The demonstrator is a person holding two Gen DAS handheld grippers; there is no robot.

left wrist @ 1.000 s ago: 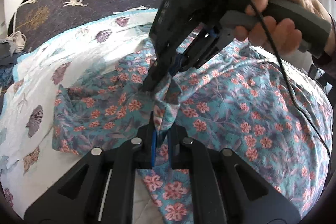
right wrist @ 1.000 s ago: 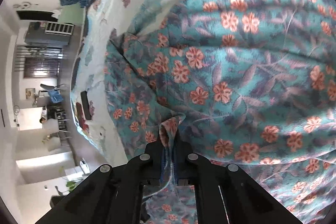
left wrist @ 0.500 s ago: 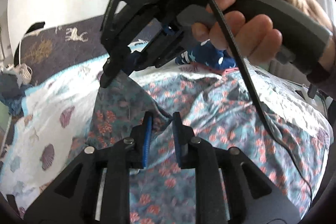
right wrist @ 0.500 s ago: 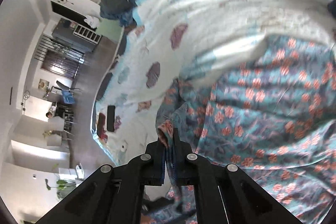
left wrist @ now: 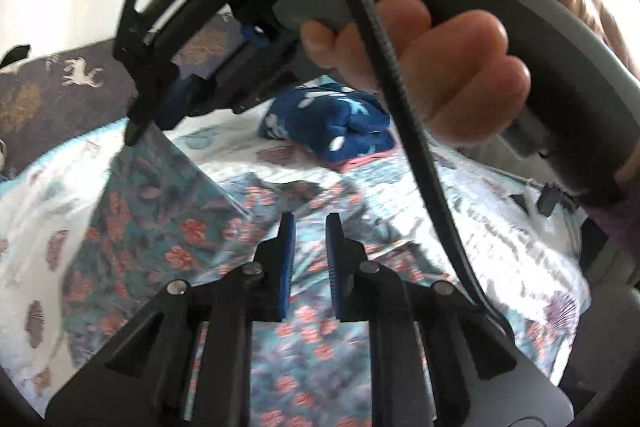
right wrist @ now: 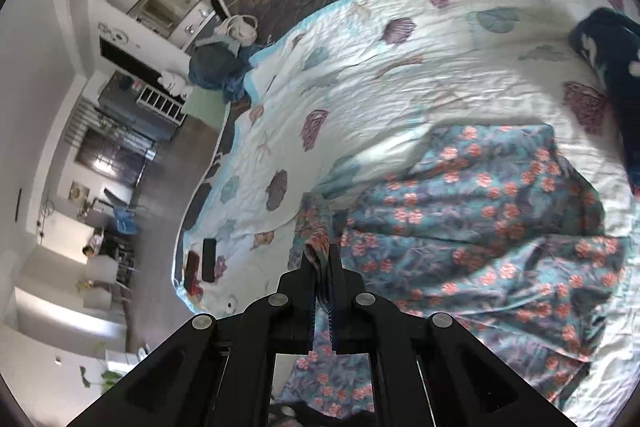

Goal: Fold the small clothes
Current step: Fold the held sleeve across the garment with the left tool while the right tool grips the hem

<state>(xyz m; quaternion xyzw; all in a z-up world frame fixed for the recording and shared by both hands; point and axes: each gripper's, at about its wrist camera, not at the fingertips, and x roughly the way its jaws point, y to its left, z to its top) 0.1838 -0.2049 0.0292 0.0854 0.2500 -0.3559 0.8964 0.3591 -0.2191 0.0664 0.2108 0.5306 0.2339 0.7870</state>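
right gripper (right wrist: 323,267): pinching a corner of the flowery cloth (right wrist: 480,227), lifted | left gripper (left wrist: 310,247): a little open, empty | cloth: on the bed (right wrist: 400,75), spreading toward 2 o'clock | right one is nearer

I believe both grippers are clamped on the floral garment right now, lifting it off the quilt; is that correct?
Not quite: only the right gripper is clamped on the floral garment, as the right wrist view shows. In the left wrist view, the left gripper is open, with nothing between its fingers, above the quilt.
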